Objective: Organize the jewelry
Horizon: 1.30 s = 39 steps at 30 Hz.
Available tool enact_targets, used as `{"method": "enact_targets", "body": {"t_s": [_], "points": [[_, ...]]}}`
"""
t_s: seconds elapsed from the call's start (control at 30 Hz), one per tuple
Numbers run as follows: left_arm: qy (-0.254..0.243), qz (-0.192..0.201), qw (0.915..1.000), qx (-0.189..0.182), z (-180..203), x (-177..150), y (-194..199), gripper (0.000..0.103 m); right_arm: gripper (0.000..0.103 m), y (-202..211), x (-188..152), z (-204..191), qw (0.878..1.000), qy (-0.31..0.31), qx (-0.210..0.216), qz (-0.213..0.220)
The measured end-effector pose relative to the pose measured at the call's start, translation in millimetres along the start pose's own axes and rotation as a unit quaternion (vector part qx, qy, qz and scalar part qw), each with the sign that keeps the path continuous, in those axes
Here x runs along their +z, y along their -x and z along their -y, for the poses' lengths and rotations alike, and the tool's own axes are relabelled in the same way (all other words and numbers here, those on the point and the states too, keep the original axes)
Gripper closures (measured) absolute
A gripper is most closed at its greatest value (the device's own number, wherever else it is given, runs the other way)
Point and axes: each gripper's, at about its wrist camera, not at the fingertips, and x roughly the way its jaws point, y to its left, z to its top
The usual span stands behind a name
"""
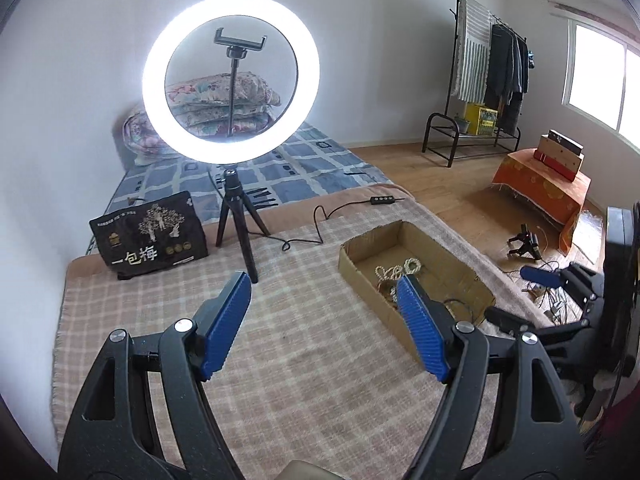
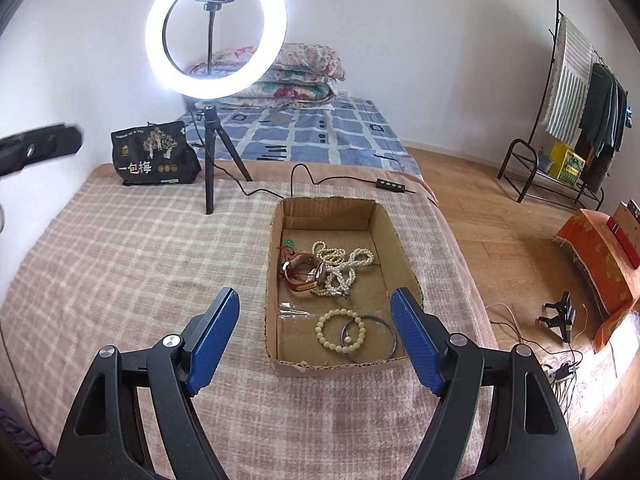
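Observation:
A shallow cardboard box [image 2: 384,224] lies on the plaid blanket and holds the jewelry. A pile of pearl necklaces [image 2: 344,266] with a brown-strap watch [image 2: 304,274] sits mid-box. A cream bead bracelet [image 2: 340,330] and a thin dark bangle [image 2: 370,338] lie at its near end. My right gripper [image 2: 314,298] is open and empty, hovering just in front of the box's near end. My left gripper [image 1: 324,284] is open and empty over the blanket, left of the box [image 1: 424,240], whose pearls [image 1: 400,270] show past its right finger.
A lit ring light [image 2: 216,28] on a tripod and a black printed bag [image 2: 154,154] stand at the blanket's far side, with a cable and its remote [image 2: 390,184] behind the box. Wood floor, an orange-covered box [image 2: 596,256] and a clothes rack lie right.

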Motion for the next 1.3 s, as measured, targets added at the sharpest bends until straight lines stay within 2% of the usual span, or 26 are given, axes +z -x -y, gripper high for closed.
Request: {"method": "enact_targets", "body": {"t_s": [0.1,0.3,0.53,0.77,0.9,1.0,1.3], "points": [[-0.006,-0.008,0.9999,0.008,-1.8,-18.6,10.4,0.025,0.025,4.1,-1.0,-3.8,1.0,-0.002,0.0,0.006],[-0.001,-0.007,1.0,-0.002,2.0,-44.5,31.2,0.025,0.025,11.5,-4.6,-9.3,1.0,-0.01,-0.002,0.014],[0.009,-0.001,0.9998,-0.018,8.0,-61.1,45.9,0.025,0.023,21.3,-12.0,-16.0,1.0,-0.008,-0.006,0.028],[0.003,0.007,1.0,-0.004,12.9,-65.8,48.8,0.025,0.022,30.7,-16.6,-15.3,0.999,-0.013,-0.011,0.044],[-0.009,0.012,0.9998,0.01,19.6,-68.9,48.1,0.004,0.022,32.0,-19.9,-13.2,0.999,-0.009,-0.02,0.047],[-0.016,0.017,0.9996,0.012,24.6,-70.2,48.5,0.003,0.022,29.2,-22.9,-11.1,0.999,-0.009,-0.024,0.041],[-0.032,0.0,0.9993,0.017,34.1,-77.8,40.5,0.003,0.022,23.9,-29.8,-6.0,0.999,-0.008,-0.025,0.027]]}}
